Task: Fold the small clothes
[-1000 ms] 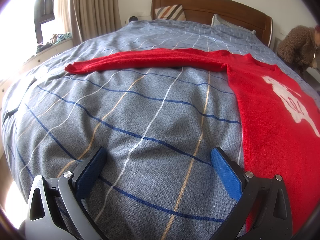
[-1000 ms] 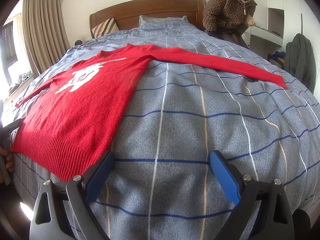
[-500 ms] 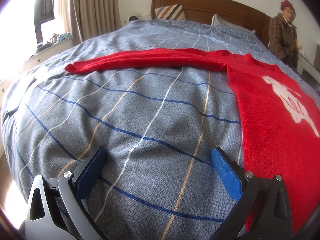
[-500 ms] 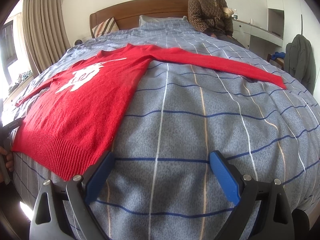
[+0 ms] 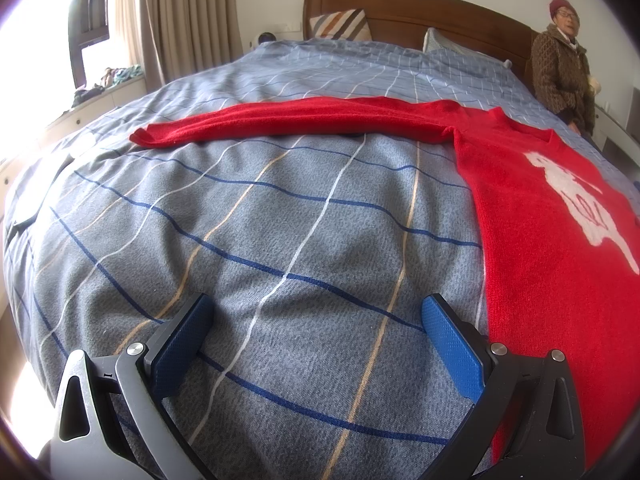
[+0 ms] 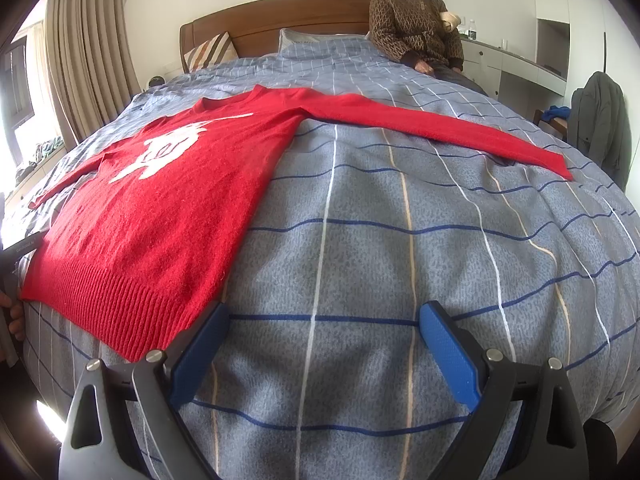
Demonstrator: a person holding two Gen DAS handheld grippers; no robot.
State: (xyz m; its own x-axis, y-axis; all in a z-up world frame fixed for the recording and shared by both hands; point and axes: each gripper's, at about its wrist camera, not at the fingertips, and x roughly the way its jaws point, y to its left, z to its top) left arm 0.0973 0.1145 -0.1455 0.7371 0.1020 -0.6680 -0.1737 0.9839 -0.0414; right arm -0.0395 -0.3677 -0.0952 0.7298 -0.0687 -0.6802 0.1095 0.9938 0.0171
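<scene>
A red sweater point(image 6: 160, 208) with a white animal figure lies flat, front up, on the bed, both sleeves spread wide. In the left wrist view its body point(image 5: 552, 240) fills the right side and one sleeve point(image 5: 280, 120) runs off to the left. My left gripper point(image 5: 316, 320) is open over bare bedcover, just left of the sweater's side edge. My right gripper point(image 6: 324, 332) is open too, over bedcover, its left finger beside the ribbed hem corner point(image 6: 132, 320). Neither holds anything.
The bed has a grey-blue checked cover point(image 6: 400, 240), a wooden headboard point(image 5: 420, 8) and pillows. A person in a brown jacket point(image 6: 416, 24) sits at the far right by the headboard. Curtains point(image 5: 180, 20) and a window sill stand left; a jacket point(image 6: 600, 120) hangs at right.
Both grippers and the sweater stayed still. The person by the headboard straightened up and shifted position on the bed's far side.
</scene>
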